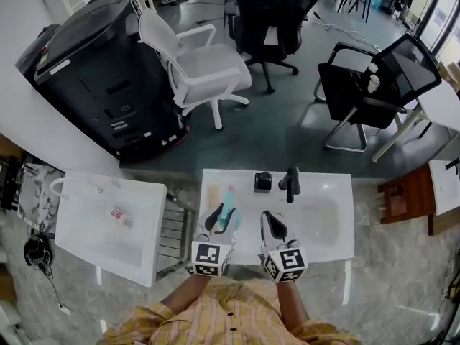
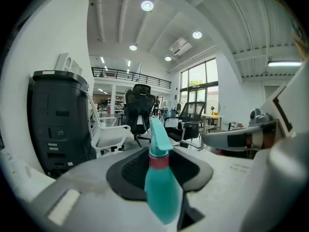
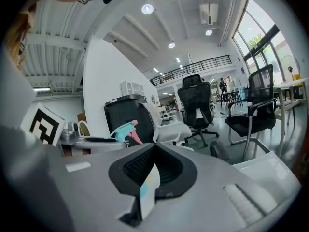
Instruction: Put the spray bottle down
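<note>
teal spray bottle upright in our left gripper, lower centre of the frame.
its fingers clamp the bottle's body over the white counter; our right gripper sits just beside it, fingers closed together at the tips.

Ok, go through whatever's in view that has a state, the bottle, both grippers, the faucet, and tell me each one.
spray bottle: held between jaws, neck upward.
left gripper: shut on the spray bottle.
right gripper: shut on a thin pale piece; cannot tell what it is.
faucet: no water visibly running.
white chair: upright, unoccupied.
</note>
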